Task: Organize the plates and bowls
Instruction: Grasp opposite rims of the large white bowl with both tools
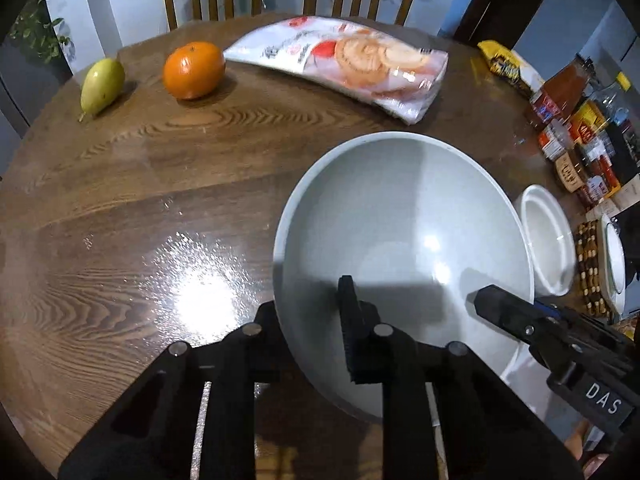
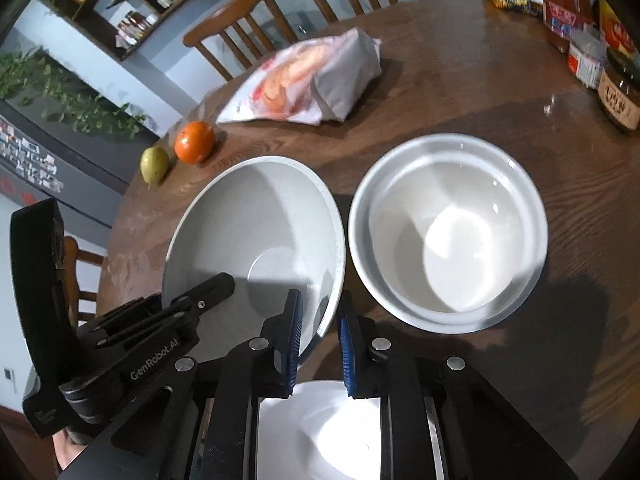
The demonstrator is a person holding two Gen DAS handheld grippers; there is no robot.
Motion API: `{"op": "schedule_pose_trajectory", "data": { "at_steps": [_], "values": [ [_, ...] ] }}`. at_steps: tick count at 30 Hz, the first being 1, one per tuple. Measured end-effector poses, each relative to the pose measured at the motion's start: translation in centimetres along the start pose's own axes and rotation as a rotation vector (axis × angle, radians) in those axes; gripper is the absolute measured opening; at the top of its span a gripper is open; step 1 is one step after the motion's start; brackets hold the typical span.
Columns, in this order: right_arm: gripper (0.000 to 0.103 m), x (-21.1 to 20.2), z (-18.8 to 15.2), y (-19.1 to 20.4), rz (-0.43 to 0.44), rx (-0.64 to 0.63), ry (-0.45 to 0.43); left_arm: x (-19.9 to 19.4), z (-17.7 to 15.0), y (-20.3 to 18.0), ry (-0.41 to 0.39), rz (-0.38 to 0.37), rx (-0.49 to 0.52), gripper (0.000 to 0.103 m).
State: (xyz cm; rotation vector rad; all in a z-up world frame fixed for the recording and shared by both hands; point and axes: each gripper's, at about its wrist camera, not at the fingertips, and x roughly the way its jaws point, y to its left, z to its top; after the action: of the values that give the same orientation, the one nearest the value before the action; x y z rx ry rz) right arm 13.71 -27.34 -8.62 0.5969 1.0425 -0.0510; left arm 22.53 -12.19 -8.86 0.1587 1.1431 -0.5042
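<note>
Both claws, left [image 1: 310, 320] and right [image 2: 318, 334], clamp the wide grey ceramic bowl's [image 1: 400, 216] near rim on the counter [image 1: 140, 184].
Next, I judge: lift level, nest it with the stacked white bowls [image 2: 448, 224].

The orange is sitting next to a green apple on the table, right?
Not an apple. The orange sits next to a green pear on the wooden table; the left wrist view shows its narrow, tapered end. The rest is right.

Left gripper [image 1: 310, 312] and right gripper [image 2: 318, 320] both angled down, nearly closed.
</note>
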Motion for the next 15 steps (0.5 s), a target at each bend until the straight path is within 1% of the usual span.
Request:
{"op": "schedule_pose_trajectory", "data": {
  "at_steps": [3,9,12,15],
  "values": [
    [0.019,-1.5,0.0,0.6,0.014,-0.009,-0.031,-2.0,0.2,-0.7,-0.051,0.008,0.024,0.018],
    [0.019,-6.7,-0.9,1.5,0.038,-0.036,-0.112,-7.1,-0.9,-2.4,-0.157,0.005,0.081,0.017],
    [0.019,-9.2,-1.9,1.7,0.026,-0.060,-0.146,-9.3,-2.2,-3.6,-0.189,-0.007,0.109,0.017],
    [0.019,-11.4,-3.5,1.1,0.021,-0.054,-0.169,-10.4,-3.7,-5.3,-0.203,-0.022,0.143,0.017]
  ]
}}
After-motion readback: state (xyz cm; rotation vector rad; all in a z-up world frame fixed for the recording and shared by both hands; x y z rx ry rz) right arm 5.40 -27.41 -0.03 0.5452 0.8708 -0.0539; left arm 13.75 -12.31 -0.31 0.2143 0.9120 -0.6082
